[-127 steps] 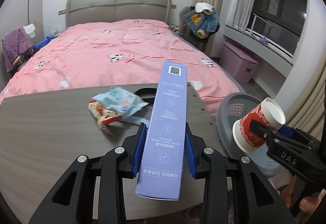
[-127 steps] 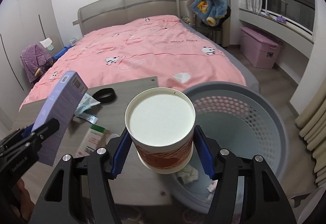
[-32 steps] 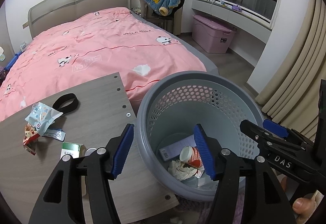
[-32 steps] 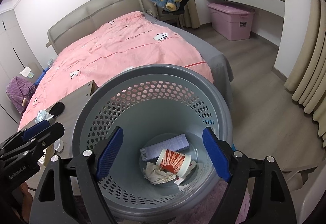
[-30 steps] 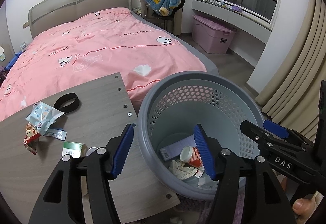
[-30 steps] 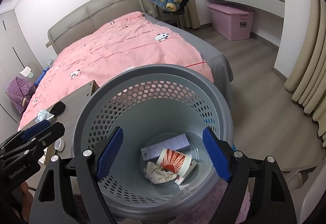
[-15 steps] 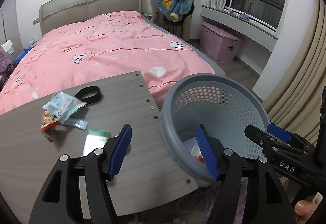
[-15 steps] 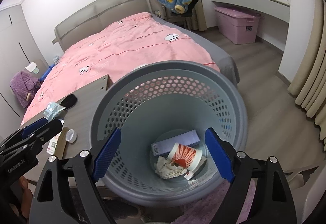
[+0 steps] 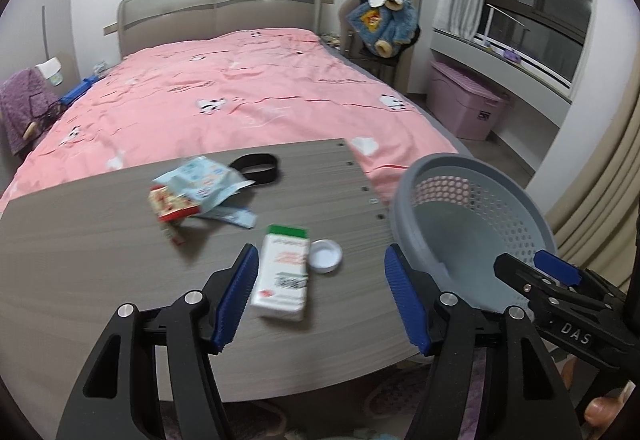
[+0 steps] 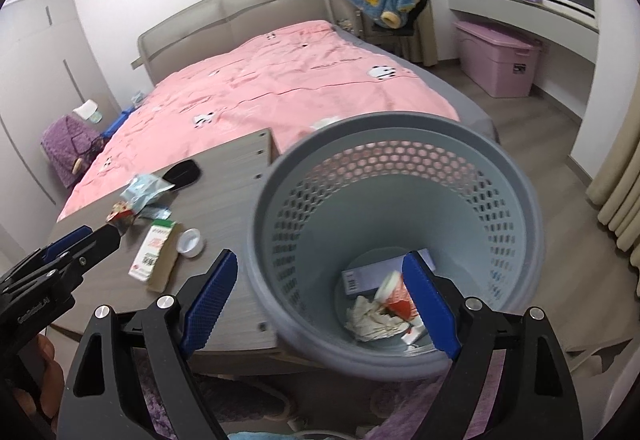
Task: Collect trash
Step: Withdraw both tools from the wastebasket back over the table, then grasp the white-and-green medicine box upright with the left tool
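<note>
Your left gripper (image 9: 322,298) hangs over the wood-grain table (image 9: 80,264) with its ribbed blue pads spread wide and nothing between them; your right gripper (image 10: 320,300) is just as wide and empty, poised above the grey plastic basket (image 10: 516,200). That basket is round, its upper wall pierced with a honeycomb of holes, and it stands off the table's edge at 3 o'clock from the left gripper. On its smooth bottom lie a flat lavender carton (image 10: 376,272), a red-and-white paper cup (image 10: 396,294) on its side and a crumpled white tissue (image 10: 370,316). The trash left on the table: a white rectangular box with a green end (image 9: 284,272) lying flat between your left pads, just ahead of them, with a small round white cap (image 9: 326,256) beside it at 3 o'clock. Farther off at 11 o'clock sit a crinkled pale-blue wrapper (image 9: 204,184) and a creased red snack packet (image 9: 172,206) touching it, with a black loop-shaped band (image 9: 258,168) behind them. A bed with a pink patterned quilt (image 9: 240,100) fills the background.
</note>
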Demonstrator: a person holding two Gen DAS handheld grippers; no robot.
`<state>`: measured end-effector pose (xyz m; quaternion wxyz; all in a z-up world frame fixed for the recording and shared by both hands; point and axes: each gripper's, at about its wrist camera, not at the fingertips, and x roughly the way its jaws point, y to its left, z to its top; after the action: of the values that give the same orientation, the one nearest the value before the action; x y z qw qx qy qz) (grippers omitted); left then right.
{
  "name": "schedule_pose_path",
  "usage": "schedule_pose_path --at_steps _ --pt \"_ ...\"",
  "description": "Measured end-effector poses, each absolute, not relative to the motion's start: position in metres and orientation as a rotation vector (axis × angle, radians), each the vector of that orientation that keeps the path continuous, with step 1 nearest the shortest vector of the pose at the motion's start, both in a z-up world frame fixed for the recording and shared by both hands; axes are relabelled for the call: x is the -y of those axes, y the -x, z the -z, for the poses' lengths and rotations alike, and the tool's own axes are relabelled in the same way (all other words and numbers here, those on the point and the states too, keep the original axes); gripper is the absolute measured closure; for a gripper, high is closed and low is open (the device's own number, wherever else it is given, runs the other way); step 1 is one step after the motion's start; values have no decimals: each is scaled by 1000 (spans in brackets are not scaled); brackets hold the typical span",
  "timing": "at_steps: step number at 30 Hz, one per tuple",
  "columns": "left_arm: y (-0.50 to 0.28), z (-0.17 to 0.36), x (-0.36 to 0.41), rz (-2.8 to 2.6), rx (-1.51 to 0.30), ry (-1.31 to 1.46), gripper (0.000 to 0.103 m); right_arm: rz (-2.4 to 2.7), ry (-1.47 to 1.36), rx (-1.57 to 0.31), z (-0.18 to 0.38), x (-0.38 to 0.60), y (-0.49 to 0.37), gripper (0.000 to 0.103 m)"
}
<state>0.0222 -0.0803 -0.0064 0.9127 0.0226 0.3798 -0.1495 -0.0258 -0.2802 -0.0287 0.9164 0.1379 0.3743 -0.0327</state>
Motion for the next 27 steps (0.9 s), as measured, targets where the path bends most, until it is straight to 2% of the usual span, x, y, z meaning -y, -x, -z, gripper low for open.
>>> schedule_pose_path --at_steps 12,27 --pt "-26 32 29 216 -848 -11 40 -23 -216 -815 41 228 14 20" --pt "-61 71 62 298 -936 -45 40 5 -215 -835 46 235 8 20"
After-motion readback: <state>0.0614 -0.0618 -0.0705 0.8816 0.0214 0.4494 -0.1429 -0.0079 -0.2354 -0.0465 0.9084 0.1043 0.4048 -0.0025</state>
